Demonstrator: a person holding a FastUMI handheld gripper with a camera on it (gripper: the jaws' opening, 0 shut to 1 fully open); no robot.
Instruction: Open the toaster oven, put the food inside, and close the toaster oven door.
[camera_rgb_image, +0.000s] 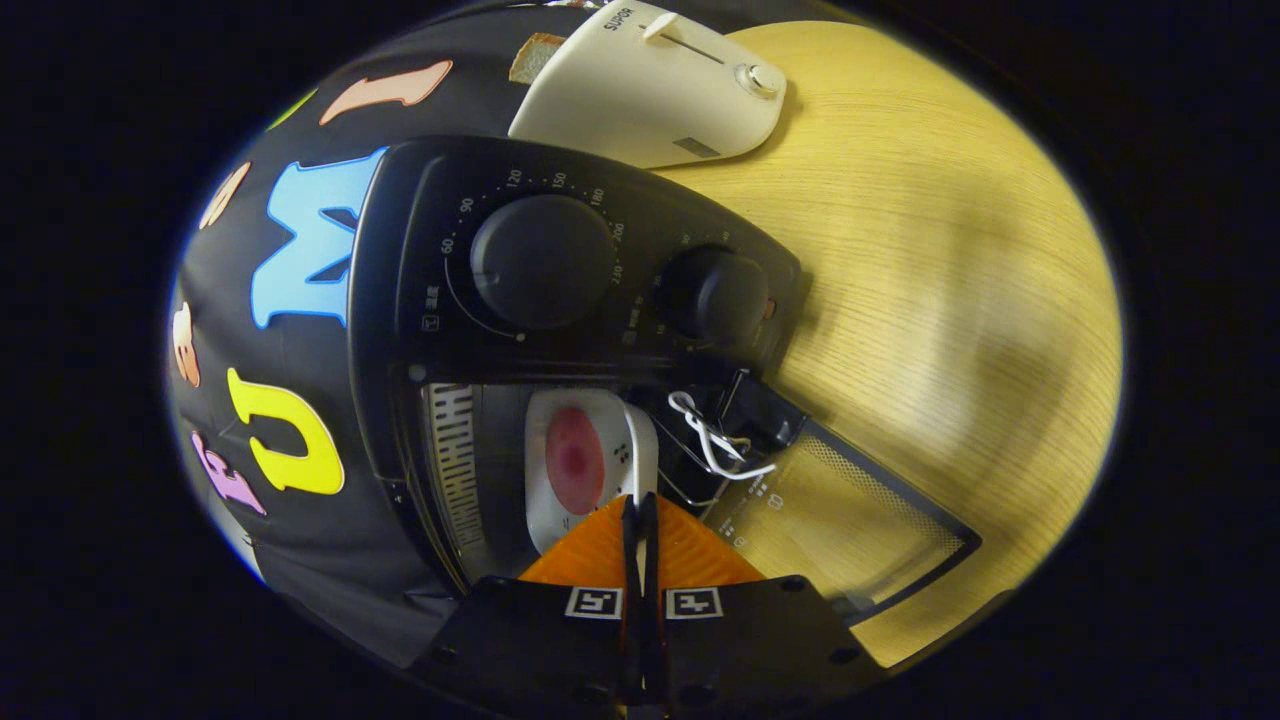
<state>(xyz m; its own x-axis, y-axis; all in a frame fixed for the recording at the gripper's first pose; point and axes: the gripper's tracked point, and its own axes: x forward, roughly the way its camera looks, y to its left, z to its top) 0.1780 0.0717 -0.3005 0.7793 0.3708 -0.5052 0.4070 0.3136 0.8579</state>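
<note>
The tabletop (950, 250) is being occupied by the black toaster oven (560, 300), its door (850, 520) lying open at four o'clock, with a white toaster (650, 90) at twelve. The food tray (585, 465) is being seen inside the oven cavity, just ahead of the claw (640, 520), whose fingers are being held nearly together on the tray's near edge.

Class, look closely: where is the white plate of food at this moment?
In the gripper view, the white plate sits inside the open toaster oven, just ahead of the closed orange fingers.

A staged kitchen booth is suggested. A black toaster oven (570, 300) and white pop-up toaster (650, 90) are set on a wooden tabletop (950, 280).
</note>
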